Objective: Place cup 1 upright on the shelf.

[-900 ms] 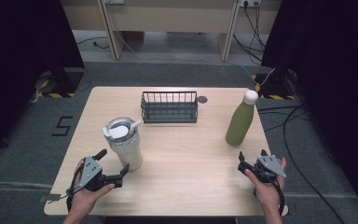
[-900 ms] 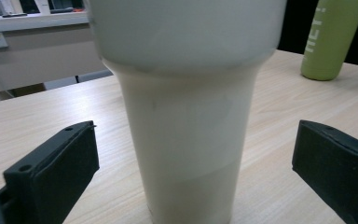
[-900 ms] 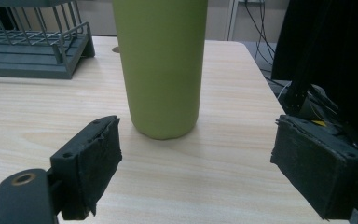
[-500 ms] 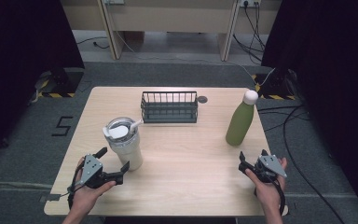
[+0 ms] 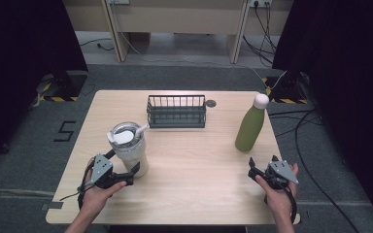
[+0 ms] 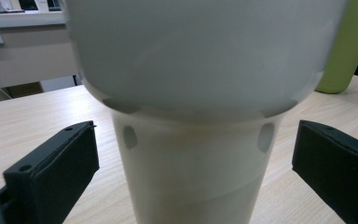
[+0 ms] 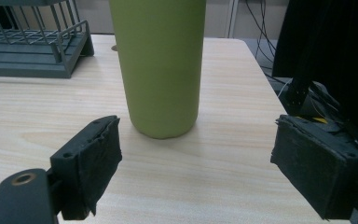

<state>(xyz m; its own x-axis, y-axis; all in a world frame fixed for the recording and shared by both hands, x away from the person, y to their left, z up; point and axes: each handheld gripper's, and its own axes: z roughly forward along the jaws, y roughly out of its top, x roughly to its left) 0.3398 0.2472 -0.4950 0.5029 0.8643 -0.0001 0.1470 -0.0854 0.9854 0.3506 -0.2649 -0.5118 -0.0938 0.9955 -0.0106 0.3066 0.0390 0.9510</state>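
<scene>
Lining up the grab here, I'd say: the left tongs (image 5: pixel 132 174) sit spread on either side of the tumbler (image 5: pixel 129 148) at the bench's (image 5: pixel 199 160) front left, pads not touching it. Right tongs (image 5: pixel 250 167) are spread too, near the green bottle (image 5: pixel 249 127) at right. Next move is squeezing onto the tumbler squarely. Wire basket (image 5: pixel 176 110) at the back looks empty; tumbler's lidded.
</scene>
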